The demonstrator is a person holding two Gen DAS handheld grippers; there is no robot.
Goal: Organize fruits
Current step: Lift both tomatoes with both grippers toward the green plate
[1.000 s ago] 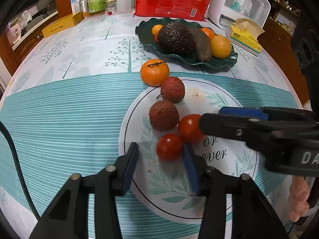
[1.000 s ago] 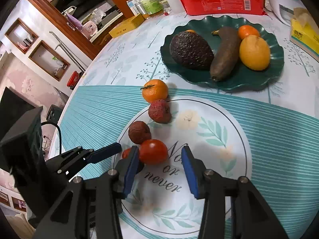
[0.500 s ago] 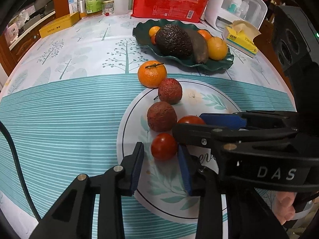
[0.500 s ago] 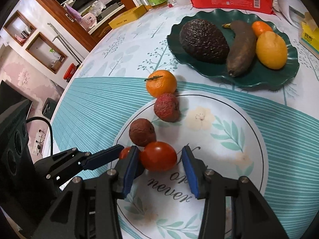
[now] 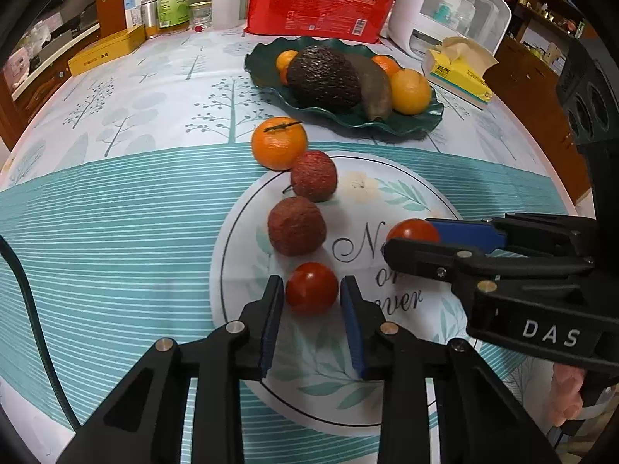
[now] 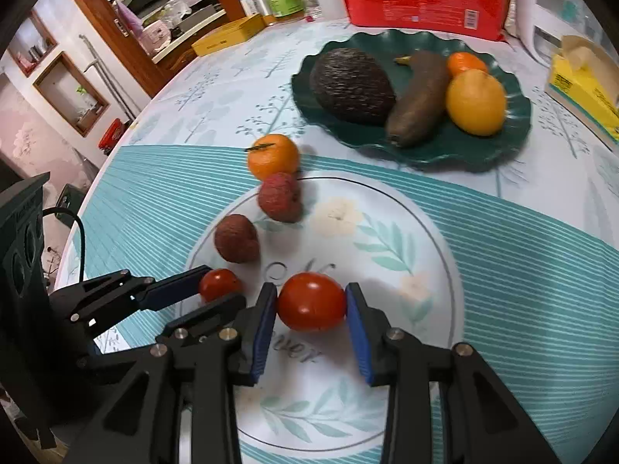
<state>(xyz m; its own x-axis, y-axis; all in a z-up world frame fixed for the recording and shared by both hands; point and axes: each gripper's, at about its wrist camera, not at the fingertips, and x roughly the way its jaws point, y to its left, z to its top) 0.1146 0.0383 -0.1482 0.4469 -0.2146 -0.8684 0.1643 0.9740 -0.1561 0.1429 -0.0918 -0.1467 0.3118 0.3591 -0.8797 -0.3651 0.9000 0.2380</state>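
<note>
Small tomato (image 5: 311, 288) on tablecloth print, between pads of left gripper (image 5: 311, 309); jaws closing, pads at its sides. Larger tomato (image 6: 311, 301) between pads of right gripper (image 6: 312, 321); jaws closing, both pads touching. Two lychees (image 5: 297, 226) and tangerine (image 5: 279, 148) beyond; green plate (image 5: 406, 125) of fruit farther back.

Bright indoor light, soft shadows, fisheye-bent edges, slight blur in the right view.
</note>
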